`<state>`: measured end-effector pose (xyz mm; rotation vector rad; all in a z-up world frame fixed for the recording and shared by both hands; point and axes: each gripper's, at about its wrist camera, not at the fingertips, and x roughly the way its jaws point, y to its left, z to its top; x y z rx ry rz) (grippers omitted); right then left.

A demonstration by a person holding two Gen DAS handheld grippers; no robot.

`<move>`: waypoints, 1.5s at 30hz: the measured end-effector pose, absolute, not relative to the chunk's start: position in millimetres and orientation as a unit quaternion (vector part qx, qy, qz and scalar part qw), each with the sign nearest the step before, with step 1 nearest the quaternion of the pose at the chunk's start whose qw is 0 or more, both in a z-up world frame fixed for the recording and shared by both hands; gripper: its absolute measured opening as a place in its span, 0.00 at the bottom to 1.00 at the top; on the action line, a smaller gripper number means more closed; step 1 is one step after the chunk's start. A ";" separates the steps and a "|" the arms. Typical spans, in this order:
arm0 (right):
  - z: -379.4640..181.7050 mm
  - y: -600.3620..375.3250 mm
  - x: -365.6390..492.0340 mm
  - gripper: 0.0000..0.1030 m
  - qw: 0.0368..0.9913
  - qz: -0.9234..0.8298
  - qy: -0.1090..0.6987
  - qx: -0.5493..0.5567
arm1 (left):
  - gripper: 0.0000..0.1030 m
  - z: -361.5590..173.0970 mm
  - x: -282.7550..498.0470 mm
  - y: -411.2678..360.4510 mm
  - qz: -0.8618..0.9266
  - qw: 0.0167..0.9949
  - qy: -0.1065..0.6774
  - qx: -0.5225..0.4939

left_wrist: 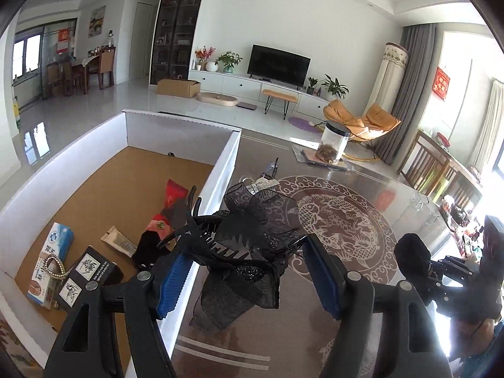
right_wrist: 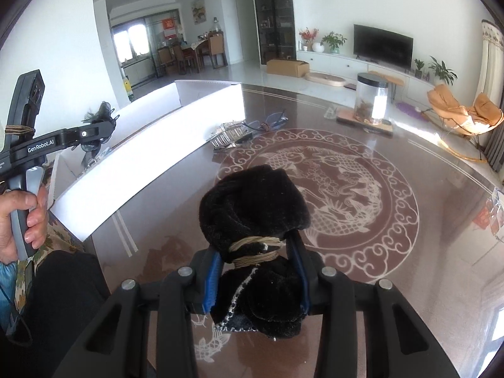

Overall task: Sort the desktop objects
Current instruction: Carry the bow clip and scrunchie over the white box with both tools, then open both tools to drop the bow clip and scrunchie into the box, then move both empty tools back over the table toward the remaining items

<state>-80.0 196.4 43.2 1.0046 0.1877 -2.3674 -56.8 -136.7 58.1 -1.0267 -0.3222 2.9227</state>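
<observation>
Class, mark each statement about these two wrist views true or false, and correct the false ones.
1. The left gripper holds a black lace hair clip. True.
2. The right gripper is empty. False: it grips a black fuzzy bundle tied with twine.
3. The white box holds nothing. False: small packages lie inside.
4. A clear jar with a black lid stands on the table. True.

Past my table's edge I see a dark TV (left_wrist: 278, 63) on a white cabinet (left_wrist: 252, 86). An orange chair (left_wrist: 362, 119) sits near grey curtains (left_wrist: 406, 88), and a cardboard carton (left_wrist: 178, 87) lies on the floor.
</observation>
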 end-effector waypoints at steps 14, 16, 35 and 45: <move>102.8 -70.6 -145.9 0.39 0.454 -0.829 0.117 0.304 | 0.68 33.8 -63.1 -294.2 0.889 -0.138 -0.151 -0.409; 99.5 -109.3 -163.4 0.39 0.462 -0.822 0.116 0.312 | 0.68 22.8 -64.3 -297.8 0.875 -0.158 -0.163 -0.427; 71.4 -57.2 -192.5 0.99 0.387 -0.852 0.045 0.350 | 0.92 24.6 -54.3 -272.6 0.881 -0.199 -0.150 -0.403; 20.5 119.8 -138.6 0.99 0.269 -0.888 0.064 0.367 | 0.92 85.7 -36.6 -183.8 0.931 -0.121 -0.109 -0.326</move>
